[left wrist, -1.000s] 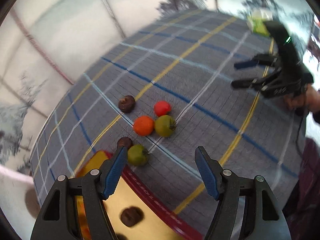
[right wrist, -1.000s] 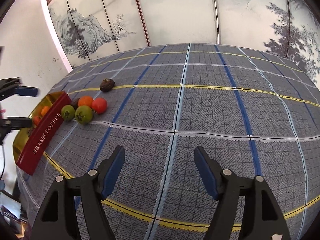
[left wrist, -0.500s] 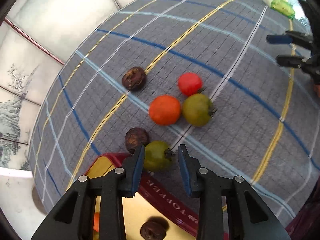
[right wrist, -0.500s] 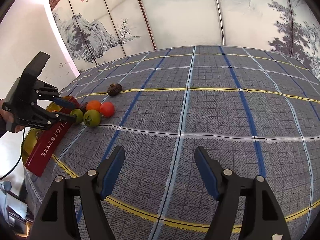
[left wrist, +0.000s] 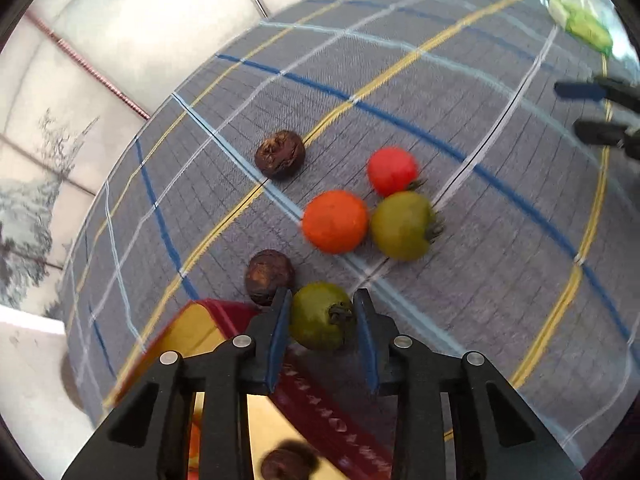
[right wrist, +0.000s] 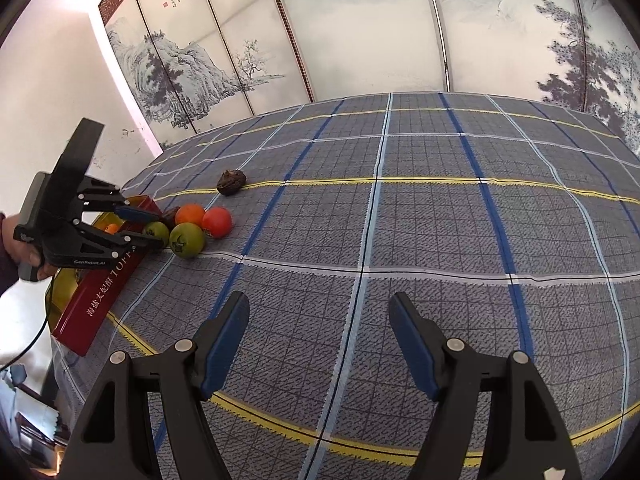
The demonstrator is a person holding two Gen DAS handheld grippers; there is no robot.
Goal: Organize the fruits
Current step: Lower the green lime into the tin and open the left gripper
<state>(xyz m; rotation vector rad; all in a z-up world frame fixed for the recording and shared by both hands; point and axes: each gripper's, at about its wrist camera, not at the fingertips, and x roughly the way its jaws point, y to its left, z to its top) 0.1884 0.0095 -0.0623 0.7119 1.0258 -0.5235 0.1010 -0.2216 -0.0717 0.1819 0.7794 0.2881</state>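
Observation:
My left gripper is shut on a green fruit at the rim of the red and gold tin. A dark brown fruit lies just left of it. An orange fruit, a second green fruit, a red fruit and another brown fruit lie farther out on the cloth. My right gripper is open and empty over bare cloth, far right of the fruits. It sees the left gripper at the tin.
The table carries a grey plaid cloth with blue and yellow lines. Painted screen panels stand behind it. A brown fruit lies inside the tin. A green packet lies at the far corner.
My left gripper moved down and forward from open above the tin, narrowed around the near green fruit and closed on it. The right gripper stayed open and nearly still.

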